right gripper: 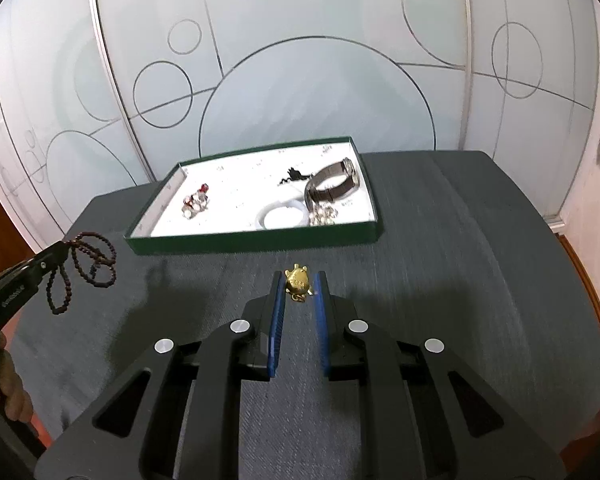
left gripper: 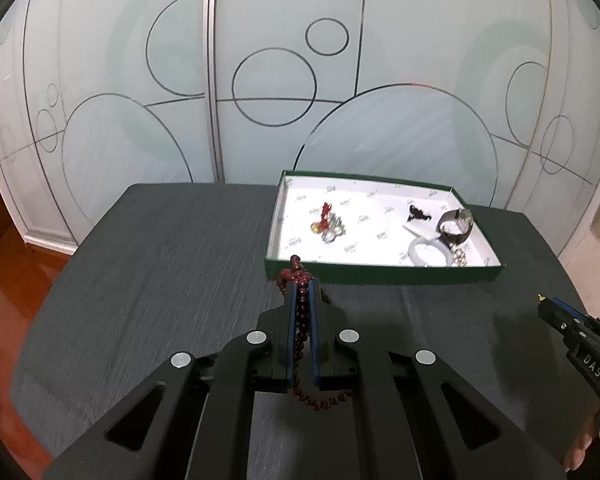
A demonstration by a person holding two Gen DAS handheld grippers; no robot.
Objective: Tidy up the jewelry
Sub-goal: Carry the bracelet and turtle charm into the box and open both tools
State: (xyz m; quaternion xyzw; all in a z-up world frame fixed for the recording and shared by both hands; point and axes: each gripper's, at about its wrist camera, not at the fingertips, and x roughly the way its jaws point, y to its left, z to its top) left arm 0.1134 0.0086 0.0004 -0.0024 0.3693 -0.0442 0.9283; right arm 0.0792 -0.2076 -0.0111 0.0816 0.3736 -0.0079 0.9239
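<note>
My left gripper (left gripper: 302, 286) is shut on a dark red bead string (left gripper: 300, 276), held above the dark table just before the green tray (left gripper: 380, 274). The beads hang in loops from the left gripper (right gripper: 62, 245) in the right wrist view (right gripper: 88, 264). My right gripper (right gripper: 298, 280) is shut on a small gold turtle charm (right gripper: 297, 280), held in front of the tray (right gripper: 260, 242). The tray's white floor holds a red and silver trinket cluster (left gripper: 329, 222), a black figure (left gripper: 418, 213), a wristwatch (left gripper: 456, 224), a white bangle (left gripper: 428, 250) and a sparkly piece (left gripper: 460, 258).
The dark grey table (left gripper: 160, 280) stands against frosted sliding doors with circle patterns (left gripper: 260, 80). The right gripper (left gripper: 542, 301) shows at the left wrist view's right edge. Wood floor (left gripper: 4, 264) lies beyond the table's left edge.
</note>
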